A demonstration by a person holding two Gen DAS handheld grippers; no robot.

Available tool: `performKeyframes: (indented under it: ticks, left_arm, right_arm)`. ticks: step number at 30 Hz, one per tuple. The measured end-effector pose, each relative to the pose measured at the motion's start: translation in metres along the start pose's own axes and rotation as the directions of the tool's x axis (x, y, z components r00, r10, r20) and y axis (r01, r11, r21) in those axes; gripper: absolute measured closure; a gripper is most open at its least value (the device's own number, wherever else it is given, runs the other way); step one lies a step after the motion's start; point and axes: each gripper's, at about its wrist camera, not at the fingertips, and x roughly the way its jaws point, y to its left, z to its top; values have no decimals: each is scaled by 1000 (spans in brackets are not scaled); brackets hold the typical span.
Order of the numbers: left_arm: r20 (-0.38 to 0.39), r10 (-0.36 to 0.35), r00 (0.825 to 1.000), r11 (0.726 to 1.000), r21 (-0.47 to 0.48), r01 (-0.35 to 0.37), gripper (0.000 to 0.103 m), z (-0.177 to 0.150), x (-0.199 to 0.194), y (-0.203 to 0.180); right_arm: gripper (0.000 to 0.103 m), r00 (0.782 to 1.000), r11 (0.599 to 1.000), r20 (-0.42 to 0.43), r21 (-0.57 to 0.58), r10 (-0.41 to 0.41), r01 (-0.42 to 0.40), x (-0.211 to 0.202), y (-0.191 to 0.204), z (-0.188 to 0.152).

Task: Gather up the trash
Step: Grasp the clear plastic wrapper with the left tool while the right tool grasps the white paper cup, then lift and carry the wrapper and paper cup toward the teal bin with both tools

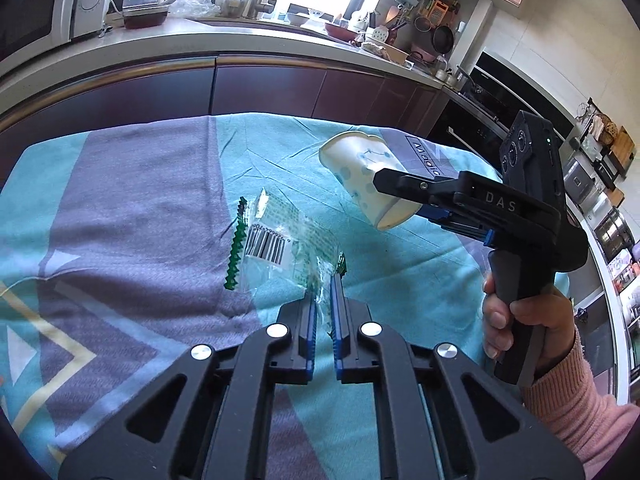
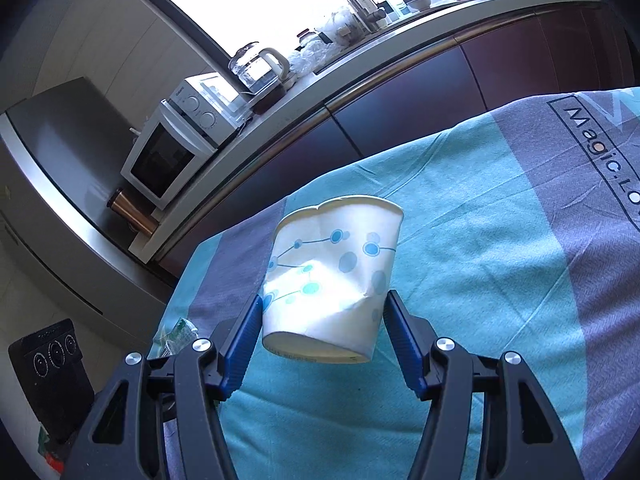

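Observation:
My left gripper [image 1: 323,288] is shut on a clear plastic wrapper [image 1: 276,244] with a barcode and green serrated edges, held just above the teal and grey cloth [image 1: 120,208]. My right gripper [image 2: 324,300] is shut on a dented white paper cup [image 2: 332,276] with blue dots, lifted off the cloth with its rim pointing away. The cup [image 1: 360,176] and the right gripper [image 1: 404,184] also show in the left wrist view, to the right of the wrapper. A corner of the wrapper [image 2: 178,334] shows at the left in the right wrist view.
The cloth covers a table [image 2: 500,240] in front of dark kitchen cabinets [image 1: 260,88]. The counter [image 1: 224,36] holds a microwave [image 2: 176,148], a glass kettle [image 2: 260,68] and dishes. An oven [image 1: 492,108] stands at the right.

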Motion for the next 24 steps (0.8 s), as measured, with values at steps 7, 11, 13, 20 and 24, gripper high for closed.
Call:
performKeyframes:
  ticks: [7, 11, 13, 20, 24]
  left_arm:
    - [19, 37, 999, 999, 4, -37, 96, -24, -26, 8]
    - [35, 67, 997, 998, -3, -67, 96, -36, -42, 13]
    - [46, 73, 996, 997, -12, -72, 96, -41, -50, 15]
    - [78, 109, 991, 994, -42, -106, 96, -55, -76, 30]
    - [97, 127, 987, 991, -56, -122, 96, -62, -93, 39]
  right_arm:
    - [43, 998, 997, -4, -47, 62, -62, -7, 31, -17]
    - [43, 995, 992, -11, -85, 97, -98, -10, 53, -31]
    - [43, 994, 989, -16, -98, 111, -112, -11, 62, -38]
    - [43, 985, 979, -51, -119, 162, -167, -6, 88, -59]
    - [43, 980, 972, -66, -130, 187, -194, -3, 101, -69]
